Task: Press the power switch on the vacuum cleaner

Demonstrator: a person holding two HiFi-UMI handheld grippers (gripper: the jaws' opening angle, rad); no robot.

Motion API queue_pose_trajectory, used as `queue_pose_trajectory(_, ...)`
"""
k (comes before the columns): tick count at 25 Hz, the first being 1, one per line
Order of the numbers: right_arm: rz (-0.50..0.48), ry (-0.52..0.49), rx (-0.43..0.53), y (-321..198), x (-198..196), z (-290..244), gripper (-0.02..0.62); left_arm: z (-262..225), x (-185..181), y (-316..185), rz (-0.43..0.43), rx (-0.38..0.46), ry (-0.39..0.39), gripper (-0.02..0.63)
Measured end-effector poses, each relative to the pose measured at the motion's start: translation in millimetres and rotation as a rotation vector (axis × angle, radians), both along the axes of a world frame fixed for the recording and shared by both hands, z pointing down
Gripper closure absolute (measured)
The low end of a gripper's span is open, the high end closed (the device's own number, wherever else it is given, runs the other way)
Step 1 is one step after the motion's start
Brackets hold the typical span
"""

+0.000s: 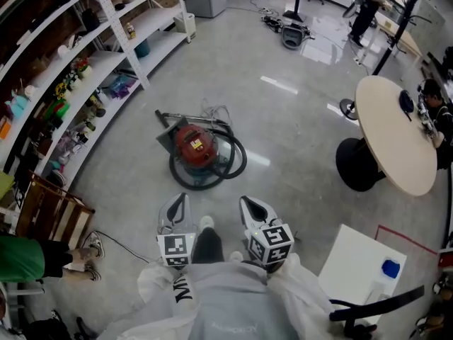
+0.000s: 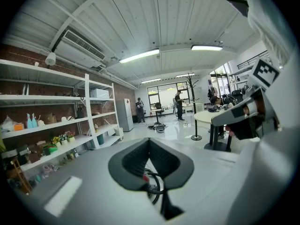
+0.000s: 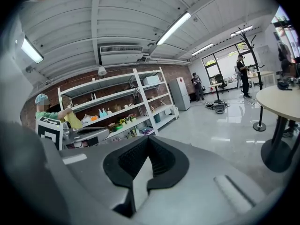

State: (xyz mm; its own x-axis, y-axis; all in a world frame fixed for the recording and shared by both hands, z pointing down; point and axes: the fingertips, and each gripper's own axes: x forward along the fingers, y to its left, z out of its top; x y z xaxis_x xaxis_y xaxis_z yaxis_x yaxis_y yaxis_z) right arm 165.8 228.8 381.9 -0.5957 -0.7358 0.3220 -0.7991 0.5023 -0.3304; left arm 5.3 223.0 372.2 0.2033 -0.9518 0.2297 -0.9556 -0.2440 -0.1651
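Note:
A red canister vacuum cleaner (image 1: 195,146) sits on the grey floor ahead of me, its black hose (image 1: 230,163) coiled round it. Both grippers hang low and close to my body, well short of the vacuum and pointing toward it. The left gripper (image 1: 180,198) has its jaw tips together with nothing between them. So does the right gripper (image 1: 245,201). In the left gripper view the jaws (image 2: 149,139) meet at the tip, and a bit of the vacuum's red body (image 2: 145,178) and hose shows in the gap below. The right gripper (image 3: 148,137) faces floor and shelves.
White shelving (image 1: 92,69) full of small items lines the left side. A round beige table (image 1: 396,133) stands at the right, a white table (image 1: 354,261) and black chair (image 1: 375,307) at lower right. A person in green (image 1: 28,257) stands by a wooden frame (image 1: 42,211) at lower left.

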Motion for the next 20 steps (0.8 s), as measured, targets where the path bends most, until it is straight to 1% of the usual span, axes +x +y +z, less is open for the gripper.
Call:
queue_pose_trajectory(6,0.009,0.009,-0.013,-22.4,-8.4,4.4,0.595,3.9,-3.7,-21.5,0.017,-0.005,0.013,0.606)
queue_pose_trajectory(10,0.001,0.020,-0.010,-41.3,-21.8,3.5,0.595,3.7,-11.2,-39.7,0.025,-0.005,0.022,0.606)
queue_pose_trajectory(20,0.004,0.040,-0.042,-82.6,-48.2,11.1,0.595,11.6,-35.7,-78.7,0.022,-0.033,0.042,0.606)
